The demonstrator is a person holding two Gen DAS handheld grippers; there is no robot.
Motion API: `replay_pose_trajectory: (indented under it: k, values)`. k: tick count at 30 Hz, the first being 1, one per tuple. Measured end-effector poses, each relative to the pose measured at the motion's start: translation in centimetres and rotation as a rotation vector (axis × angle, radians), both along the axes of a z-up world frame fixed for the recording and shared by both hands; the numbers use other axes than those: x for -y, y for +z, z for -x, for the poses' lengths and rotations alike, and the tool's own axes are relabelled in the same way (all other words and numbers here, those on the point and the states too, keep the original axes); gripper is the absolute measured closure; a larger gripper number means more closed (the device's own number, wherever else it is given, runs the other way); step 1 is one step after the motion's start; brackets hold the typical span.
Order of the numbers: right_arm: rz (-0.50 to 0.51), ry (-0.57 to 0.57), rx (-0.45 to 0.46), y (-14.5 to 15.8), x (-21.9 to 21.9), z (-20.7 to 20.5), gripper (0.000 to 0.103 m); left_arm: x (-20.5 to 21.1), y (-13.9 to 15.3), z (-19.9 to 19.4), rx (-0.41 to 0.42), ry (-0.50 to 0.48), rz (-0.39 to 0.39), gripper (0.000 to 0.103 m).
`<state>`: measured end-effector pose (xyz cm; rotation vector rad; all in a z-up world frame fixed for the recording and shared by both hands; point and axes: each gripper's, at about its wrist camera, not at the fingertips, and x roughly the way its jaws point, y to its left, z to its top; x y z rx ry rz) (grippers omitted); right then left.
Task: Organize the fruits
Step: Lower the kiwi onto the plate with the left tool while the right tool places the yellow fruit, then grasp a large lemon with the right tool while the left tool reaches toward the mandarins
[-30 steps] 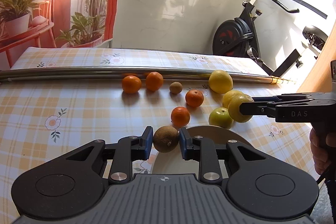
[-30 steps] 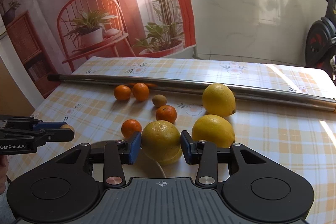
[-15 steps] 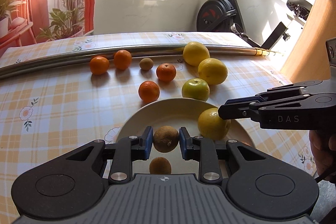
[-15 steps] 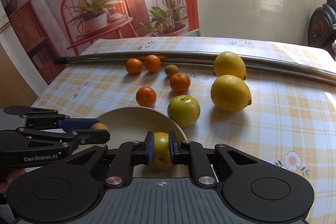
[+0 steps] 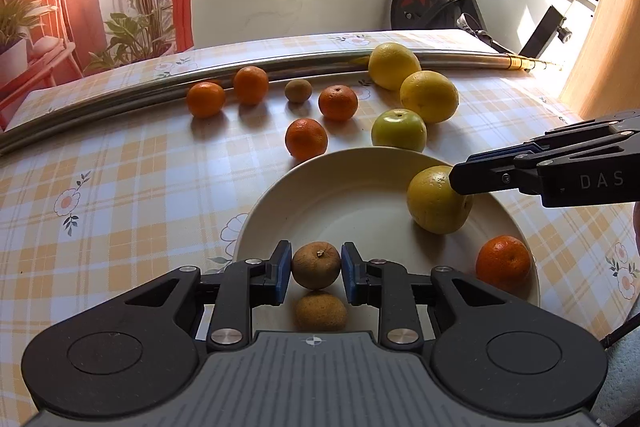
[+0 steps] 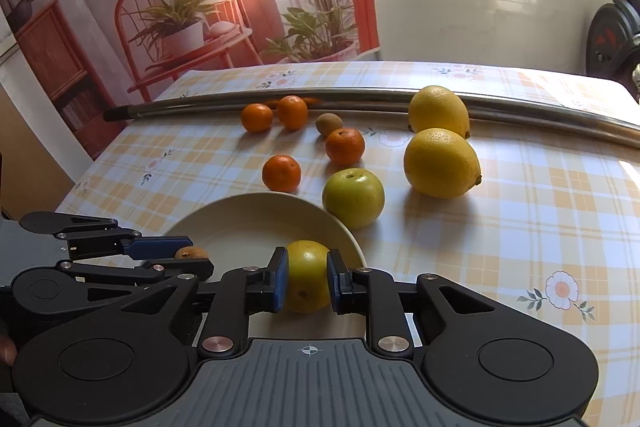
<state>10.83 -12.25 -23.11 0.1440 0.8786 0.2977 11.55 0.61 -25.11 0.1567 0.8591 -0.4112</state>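
Left wrist view: left gripper clamps a brown kiwi over the plate, right gripper clamps a yellow citrus there, probably for dropping. Plate has one mandarin, one kiwi. Table: four mandarins, two lemons, one apple, one kiwi.

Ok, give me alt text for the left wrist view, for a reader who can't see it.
The left hand-held gripper holds a brown kiwi over a cream plate that already contains another kiwi and a mandarin. The right hand-held gripper reaches in holding a yellow citrus fruit over the plate, with more fruit on the checked tablecloth beyond.
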Motion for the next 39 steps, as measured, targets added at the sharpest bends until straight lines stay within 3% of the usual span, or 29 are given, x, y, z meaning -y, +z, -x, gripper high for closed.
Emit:
replay_pose_trajectory:
  k: [16,26,29,31,39]
  values:
    - [-0.025,-0.039,-0.03,-0.5,0.4,1.5,0.078,-1.6,0.1,0.3,0.001,0.089,0.031,0.075]
    - [-0.015,-0.057,-0.052,-0.5,0.2,2.0,0.078,-2.9,1.0,0.2,0.002,0.155,0.13,0.074]
    - [-0.024,-0.07,-0.055,-0.4,0.5,2.1,0.078,-3.3,1.3,0.4,0.008,0.178,0.154,0.071]
    - [-0.042,-0.084,-0.056,-0.3,0.8,2.1,0.078,-3.7,1.6,0.5,0.02,0.193,0.174,0.062]
    - [-0.051,-0.157,-0.004,0.7,2.5,1.8,0.076,-4.8,2.5,0.1,0.041,0.237,0.206,0.062]
